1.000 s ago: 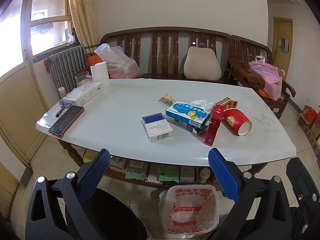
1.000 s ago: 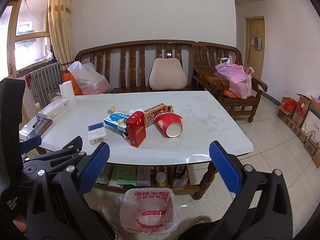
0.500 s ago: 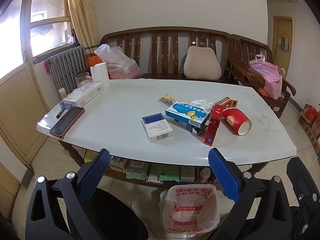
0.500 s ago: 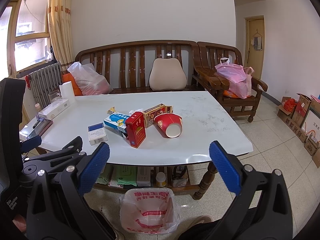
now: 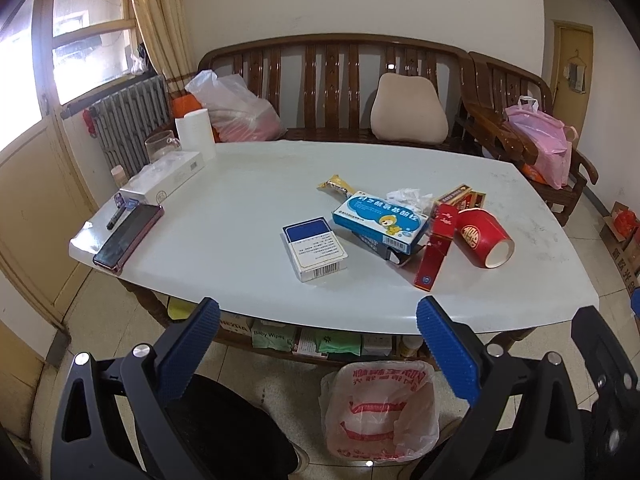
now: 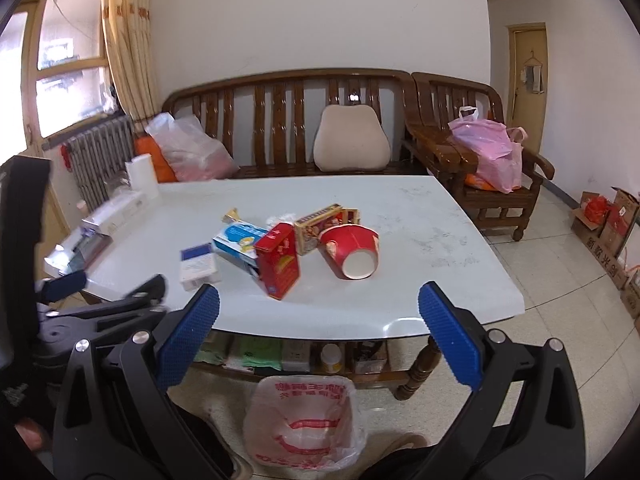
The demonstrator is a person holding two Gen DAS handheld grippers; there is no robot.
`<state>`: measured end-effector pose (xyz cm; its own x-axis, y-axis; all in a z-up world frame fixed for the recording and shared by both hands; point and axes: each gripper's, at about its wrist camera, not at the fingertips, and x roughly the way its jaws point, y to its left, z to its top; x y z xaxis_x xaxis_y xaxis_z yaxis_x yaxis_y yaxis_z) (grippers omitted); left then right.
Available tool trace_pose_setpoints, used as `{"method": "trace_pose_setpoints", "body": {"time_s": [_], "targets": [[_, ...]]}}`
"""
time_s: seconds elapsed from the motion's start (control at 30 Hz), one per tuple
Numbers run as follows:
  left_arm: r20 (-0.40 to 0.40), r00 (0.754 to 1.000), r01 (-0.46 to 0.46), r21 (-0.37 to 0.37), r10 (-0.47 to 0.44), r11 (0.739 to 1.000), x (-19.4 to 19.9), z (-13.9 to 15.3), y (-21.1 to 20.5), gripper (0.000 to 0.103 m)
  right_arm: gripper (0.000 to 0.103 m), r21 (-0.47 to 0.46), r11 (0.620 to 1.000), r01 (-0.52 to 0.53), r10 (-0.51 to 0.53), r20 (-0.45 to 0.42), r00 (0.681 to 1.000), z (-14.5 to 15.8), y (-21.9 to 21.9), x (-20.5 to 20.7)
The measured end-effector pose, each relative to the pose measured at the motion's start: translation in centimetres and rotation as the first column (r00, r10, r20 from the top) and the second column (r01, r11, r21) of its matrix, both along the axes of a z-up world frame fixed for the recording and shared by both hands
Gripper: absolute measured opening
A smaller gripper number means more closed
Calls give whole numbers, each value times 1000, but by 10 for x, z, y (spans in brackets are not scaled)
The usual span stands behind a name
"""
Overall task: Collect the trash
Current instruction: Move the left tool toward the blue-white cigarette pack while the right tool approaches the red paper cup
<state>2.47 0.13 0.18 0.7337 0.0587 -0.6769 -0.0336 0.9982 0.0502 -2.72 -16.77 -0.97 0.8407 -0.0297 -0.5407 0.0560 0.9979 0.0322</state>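
Left wrist view: both tools wide open and empty, short of the tabletop [image 5: 240, 216].

The left tool [image 5: 318, 322] and right tool [image 6: 319, 312] hold nothing. Trash lies grouped right of centre: a tipped red paper cup [image 5: 485, 238], red carton [image 5: 437, 246], blue medicine box [image 5: 380, 222], white-and-blue box [image 5: 316, 254], crumpled tissue [image 5: 406, 197] and snack wrapper [image 5: 337, 185]. A plastic trash bag [image 5: 378, 410] stands open on the floor below the near edge.
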Motion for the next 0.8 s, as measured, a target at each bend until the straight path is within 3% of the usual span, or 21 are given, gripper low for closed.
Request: {"method": "trace_pose_setpoints", "body": {"time_s": [0.33, 0.8], "targets": [[-149, 989, -32, -54, 24, 998, 57, -8, 24, 97, 98, -22, 1000, 19, -21, -56, 998, -5, -30, 45], [-238, 969, -76, -61, 60, 995, 117, -7, 32, 96, 98, -14, 1000, -27, 24, -170, 985, -11, -62, 106]]}}
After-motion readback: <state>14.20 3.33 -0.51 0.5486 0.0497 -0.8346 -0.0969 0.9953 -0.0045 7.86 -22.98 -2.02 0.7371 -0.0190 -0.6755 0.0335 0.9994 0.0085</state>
